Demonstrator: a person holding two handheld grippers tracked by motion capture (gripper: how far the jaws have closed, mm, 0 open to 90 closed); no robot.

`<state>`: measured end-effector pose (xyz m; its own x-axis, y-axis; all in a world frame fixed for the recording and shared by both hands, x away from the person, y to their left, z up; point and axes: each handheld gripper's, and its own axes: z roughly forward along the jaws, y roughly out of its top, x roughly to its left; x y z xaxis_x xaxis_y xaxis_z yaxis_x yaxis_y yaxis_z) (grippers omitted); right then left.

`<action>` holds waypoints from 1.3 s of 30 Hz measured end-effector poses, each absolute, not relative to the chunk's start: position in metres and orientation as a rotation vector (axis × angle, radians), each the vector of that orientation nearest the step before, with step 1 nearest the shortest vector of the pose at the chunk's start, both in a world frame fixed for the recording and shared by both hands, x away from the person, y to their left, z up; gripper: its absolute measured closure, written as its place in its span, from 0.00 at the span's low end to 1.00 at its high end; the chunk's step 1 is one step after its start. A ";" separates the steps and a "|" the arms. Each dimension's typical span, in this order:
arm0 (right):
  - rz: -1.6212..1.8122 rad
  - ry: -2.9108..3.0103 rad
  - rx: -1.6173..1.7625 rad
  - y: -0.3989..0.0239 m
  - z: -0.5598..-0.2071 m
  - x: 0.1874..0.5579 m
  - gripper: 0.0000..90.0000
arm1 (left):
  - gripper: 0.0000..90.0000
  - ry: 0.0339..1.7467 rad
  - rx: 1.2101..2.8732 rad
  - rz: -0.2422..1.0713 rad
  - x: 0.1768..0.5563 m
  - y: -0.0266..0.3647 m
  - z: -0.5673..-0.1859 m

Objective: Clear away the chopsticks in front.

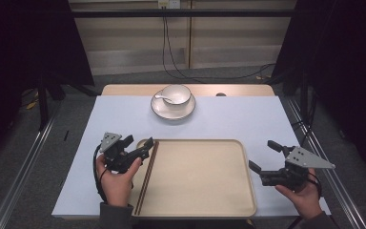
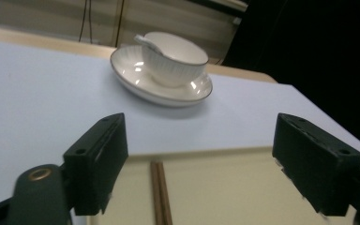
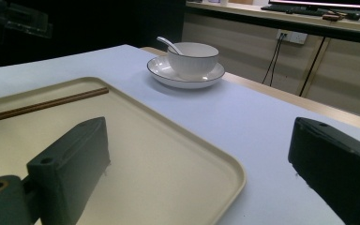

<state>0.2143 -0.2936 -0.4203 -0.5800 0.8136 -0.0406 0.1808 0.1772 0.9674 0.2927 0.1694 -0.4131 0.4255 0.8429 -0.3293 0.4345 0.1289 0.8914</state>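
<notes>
Beige tray (image 1: 200, 191) at the bench's (image 1: 228, 121) near edge, brown chopsticks (image 1: 146, 176) lying along its left side. Beyond the tray, a white bowl (image 1: 176, 94) with spoon (image 1: 163, 98) stands on a saucer (image 1: 173, 110). Left hand-held gripper (image 1: 140, 145), jaws apart, over the tray's left rim; right hand-held gripper (image 1: 262, 157), jaws apart and empty, beside the tray's right rim.

Grey floor (image 1: 24, 157), pale panelled wall (image 1: 228, 33) with dangling cables (image 1: 169, 47), dark curtains (image 1: 348, 57) either side
</notes>
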 end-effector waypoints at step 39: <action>1.419 1.899 0.927 -0.294 -0.422 0.215 0.05 | 0.00 0.941 1.674 0.416 0.313 0.203 -0.379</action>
<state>0.2153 -0.2940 -0.4216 -0.5852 0.8095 -0.0479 0.1834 0.1897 0.9646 0.3128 0.2027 -0.3790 0.6204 0.7604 -0.1921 0.3692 -0.0670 0.9269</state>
